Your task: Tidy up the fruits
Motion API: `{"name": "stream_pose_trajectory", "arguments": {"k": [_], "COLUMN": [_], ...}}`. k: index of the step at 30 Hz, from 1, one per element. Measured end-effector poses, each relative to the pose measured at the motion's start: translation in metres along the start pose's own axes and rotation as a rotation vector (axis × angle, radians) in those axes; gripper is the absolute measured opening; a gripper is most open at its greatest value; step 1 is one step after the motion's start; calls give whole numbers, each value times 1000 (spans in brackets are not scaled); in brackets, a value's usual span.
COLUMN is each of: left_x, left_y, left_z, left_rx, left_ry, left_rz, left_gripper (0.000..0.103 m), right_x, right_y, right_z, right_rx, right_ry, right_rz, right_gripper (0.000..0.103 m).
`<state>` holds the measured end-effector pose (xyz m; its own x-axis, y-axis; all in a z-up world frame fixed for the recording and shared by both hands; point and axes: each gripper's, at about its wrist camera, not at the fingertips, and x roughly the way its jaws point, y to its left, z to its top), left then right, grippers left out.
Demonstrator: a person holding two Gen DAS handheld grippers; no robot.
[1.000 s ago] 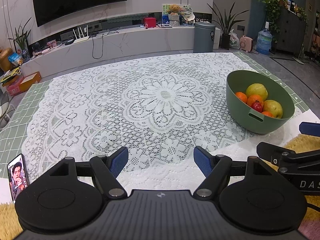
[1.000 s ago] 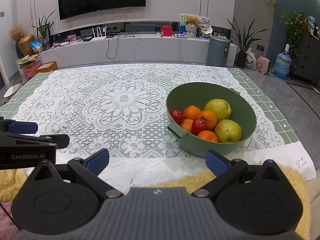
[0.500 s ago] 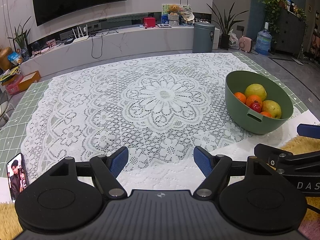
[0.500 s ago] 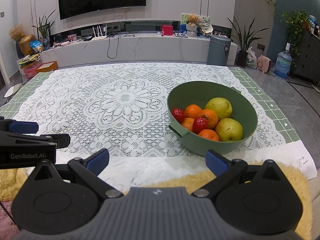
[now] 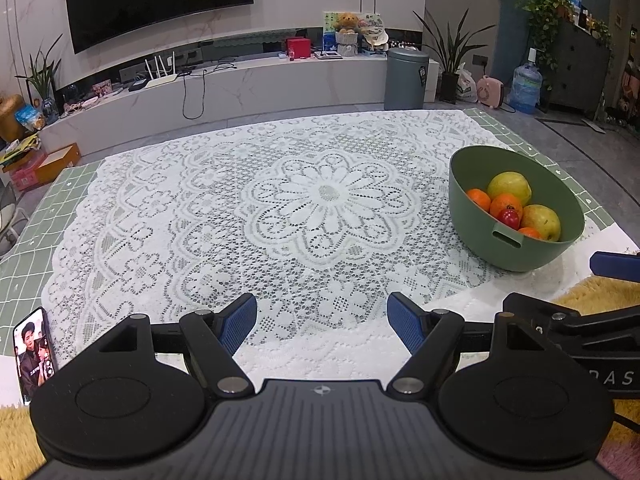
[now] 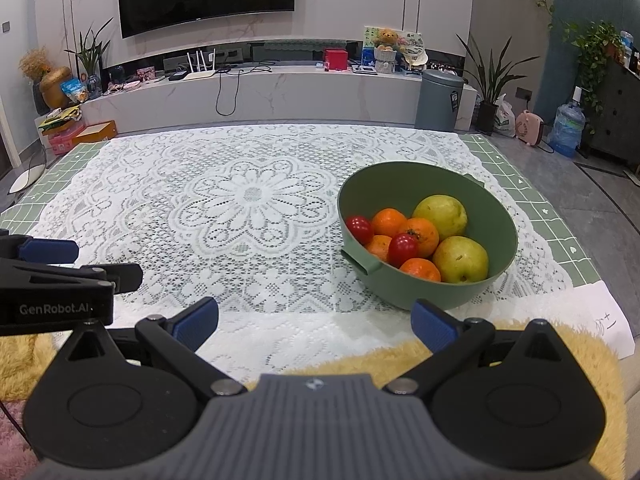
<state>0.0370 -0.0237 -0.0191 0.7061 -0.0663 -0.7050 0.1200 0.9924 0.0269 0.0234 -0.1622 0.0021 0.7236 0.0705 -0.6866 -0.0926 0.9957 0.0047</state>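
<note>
A green bowl (image 6: 508, 240) stands on the right of the lace tablecloth (image 6: 252, 208). It holds two yellow-green pears (image 6: 460, 258), several oranges (image 6: 420, 234) and two small red tomatoes (image 6: 403, 248). The left wrist view has the same bowl (image 5: 472, 216) at far right. My right gripper (image 6: 316, 322) is open and empty, hovering at the table's near edge just in front of the bowl. My left gripper (image 5: 322, 320) is open and empty over the lace, well left of the bowl. Each gripper shows at the edge of the other's view.
A phone (image 5: 34, 354) with a lit screen lies at the near left table edge. A yellow furry mat (image 6: 400, 356) runs along the near edge, with a sheet of paper (image 6: 604, 320) at right. Behind the table are a TV console (image 6: 260, 88) and a grey bin (image 6: 438, 98).
Both views have shifted slightly; the bowl sits a little further off and higher in the frames than a second ago. Both grippers stay open and empty.
</note>
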Motion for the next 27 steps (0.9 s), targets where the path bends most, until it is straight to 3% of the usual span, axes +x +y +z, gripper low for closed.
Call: {"name": "stream_pose_trajectory", "arguments": {"k": [27], "left_x": [-5], "left_y": [7], "left_z": [5], "left_rx": [-19], "left_ry": [-27], "left_rz": [2], "left_gripper": [86], "right_x": [2], "right_y": [2], "right_z": [2], "right_rx": [-7], "right_ry": [8], "right_rz": [14], "right_gripper": [99]}}
